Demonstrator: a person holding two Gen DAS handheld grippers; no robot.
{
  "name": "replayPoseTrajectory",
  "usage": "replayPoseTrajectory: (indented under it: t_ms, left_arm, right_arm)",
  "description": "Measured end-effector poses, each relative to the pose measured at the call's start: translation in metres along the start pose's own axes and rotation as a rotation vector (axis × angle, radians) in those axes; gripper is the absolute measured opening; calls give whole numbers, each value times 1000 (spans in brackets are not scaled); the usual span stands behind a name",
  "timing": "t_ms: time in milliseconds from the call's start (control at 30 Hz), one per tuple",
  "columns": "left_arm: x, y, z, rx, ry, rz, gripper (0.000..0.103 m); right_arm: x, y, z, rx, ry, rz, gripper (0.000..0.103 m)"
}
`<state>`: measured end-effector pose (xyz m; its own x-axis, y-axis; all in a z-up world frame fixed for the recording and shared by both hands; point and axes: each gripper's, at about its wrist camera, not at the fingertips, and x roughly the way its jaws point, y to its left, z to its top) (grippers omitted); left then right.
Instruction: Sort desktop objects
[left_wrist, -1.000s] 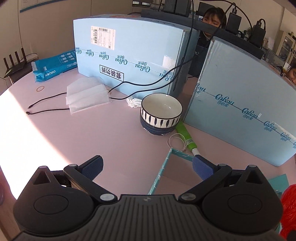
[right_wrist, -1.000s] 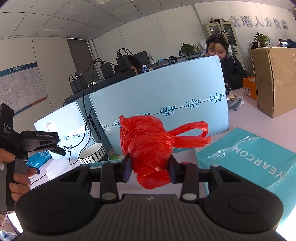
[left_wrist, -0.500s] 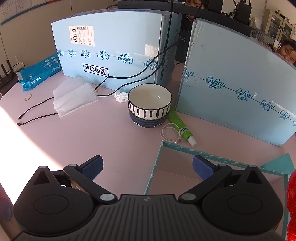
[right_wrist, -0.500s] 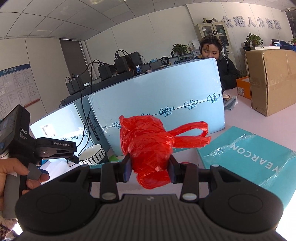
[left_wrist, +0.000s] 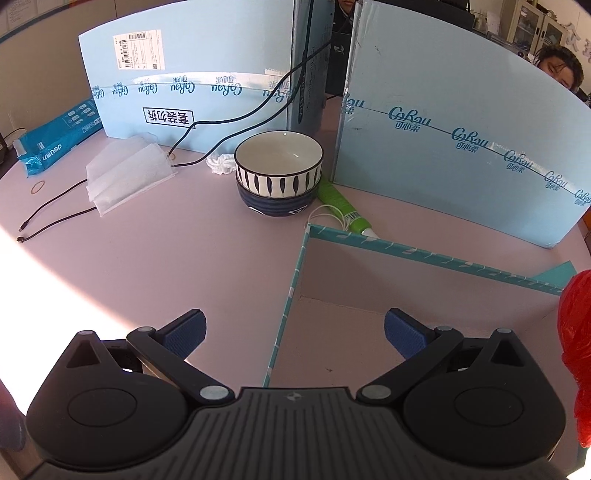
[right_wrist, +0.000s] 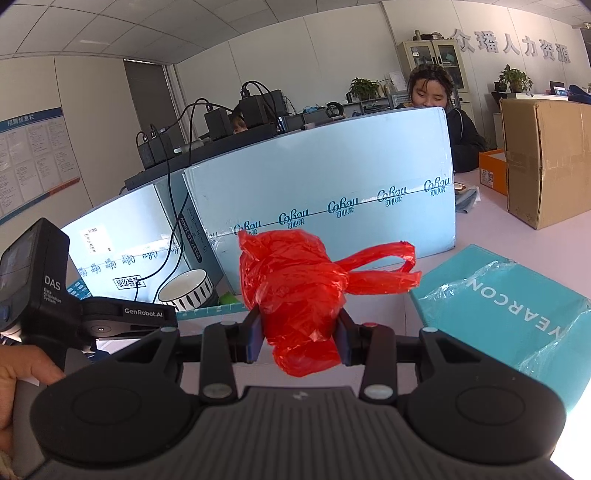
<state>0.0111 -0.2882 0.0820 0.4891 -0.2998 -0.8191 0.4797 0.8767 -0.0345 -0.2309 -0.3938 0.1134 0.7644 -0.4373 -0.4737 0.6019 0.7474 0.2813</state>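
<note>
Here, red plastic bag (right_wrist: 295, 284), handles pointing right

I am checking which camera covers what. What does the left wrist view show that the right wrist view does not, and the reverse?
Only the left wrist view: the green tube, white pouch, black cable ends and the open left claw.

Only the right wrist view: the brown carton, the teal packet and the right claw shut on the red bag.

Both: the striped bowl, the blue boxes, the teal-edged box, and the bag.
</note>
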Motion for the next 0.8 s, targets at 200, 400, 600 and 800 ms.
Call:
replayPoseTrajectory:
  t_ms: [200,400,600,800]
  left_arm:
    - [0,-4,-4,23,6,-1,103]
    - [4,-5,-6,36,19,4,103]
    - [4,0,-7,30,24,3,103]
    - [2,7,-5,8,13,-11,103]
  right_arm:
    - [-1,0,-3,17,11,-9,42]
    - [2,1,-6,25,23,-12,42]
    - [5,5,-9,17,37,-13,42]
    - [6,6,-12,22,47,-22,42]
